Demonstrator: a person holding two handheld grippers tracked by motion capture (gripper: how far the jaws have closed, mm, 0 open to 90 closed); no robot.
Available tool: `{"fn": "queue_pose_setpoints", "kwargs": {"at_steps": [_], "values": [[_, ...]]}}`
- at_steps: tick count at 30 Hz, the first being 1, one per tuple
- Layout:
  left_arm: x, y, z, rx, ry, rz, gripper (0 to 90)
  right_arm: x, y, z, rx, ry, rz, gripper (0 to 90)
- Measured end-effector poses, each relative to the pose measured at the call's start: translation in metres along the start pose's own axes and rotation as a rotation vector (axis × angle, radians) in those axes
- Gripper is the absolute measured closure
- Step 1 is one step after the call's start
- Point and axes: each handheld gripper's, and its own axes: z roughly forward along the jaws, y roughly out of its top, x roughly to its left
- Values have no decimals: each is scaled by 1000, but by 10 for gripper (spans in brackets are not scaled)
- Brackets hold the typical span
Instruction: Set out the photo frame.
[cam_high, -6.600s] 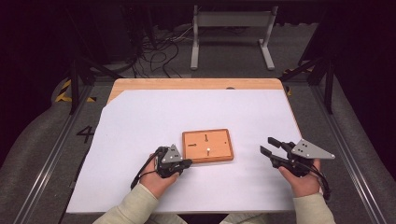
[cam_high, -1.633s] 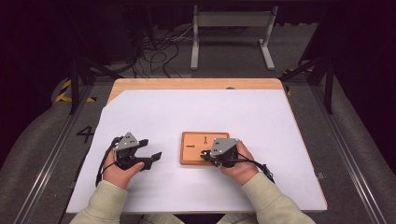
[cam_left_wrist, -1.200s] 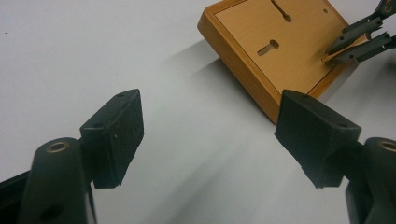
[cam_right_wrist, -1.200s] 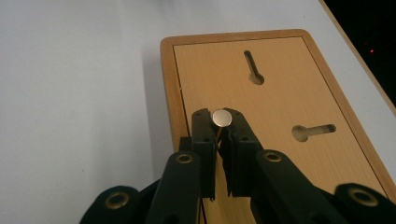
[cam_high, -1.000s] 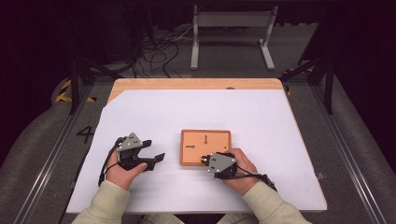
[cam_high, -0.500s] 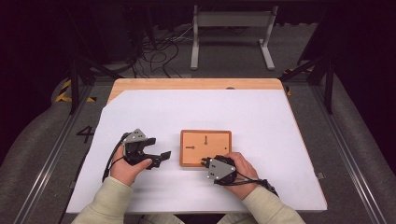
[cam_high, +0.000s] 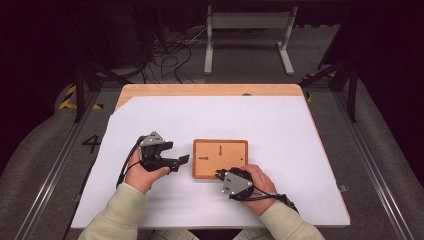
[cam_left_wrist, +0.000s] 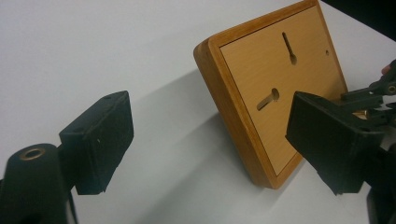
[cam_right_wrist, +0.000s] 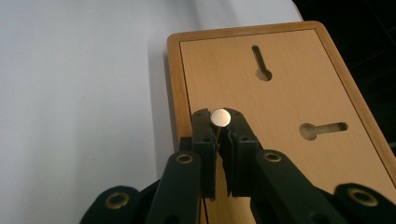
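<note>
We see one bench (cam_high: 210, 90), a pale wooden top with one white sheet (cam_high: 280, 135) spread over nearly all of it. On the sheet, a little nearer the person than its middle, lies one flat wooden board (cam_high: 227, 150) with a raised rim. We count two keyhole slots cut into its face, one running toward the far edge (cam_high: 219, 149) and one running sideways (cam_high: 204, 158), plus one small dot-like hole (cam_high: 242, 155) near the right rim.

Now the grippers, two of them. The left gripper (cam_high: 181, 160) hangs just left of the board, apart from it, and its jaws have just been opening: in the left gripper view they stand wide, with nothing between them but white sheet and the board's near corner beyond. The right gripper (cam_high: 218, 174) sits at the board's near edge. In the right gripper view its jaws are drawn close together on the thin shank of one small pin (cam_right_wrist: 220, 117), whose round silvery head shows just above the jaw tips. We see that pin over the board's face, short of both slots; whether its tip touches the wood we cannot tell.
</note>
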Motion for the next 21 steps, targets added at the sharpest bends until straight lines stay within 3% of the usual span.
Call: {"fn": "queue_pose_setpoints", "kwargs": {"at_steps": [13,20,21], "values": [[-6,10,22,11,-38,16,143,9,1,-2,1,-38,-39,840],[-9,12,33,10,-73,-2,128,12,1,-3,1,-60,-80,839],[-8,13,35,10,-74,3,126,11,0,-5,21,-29,-127,839]]}}
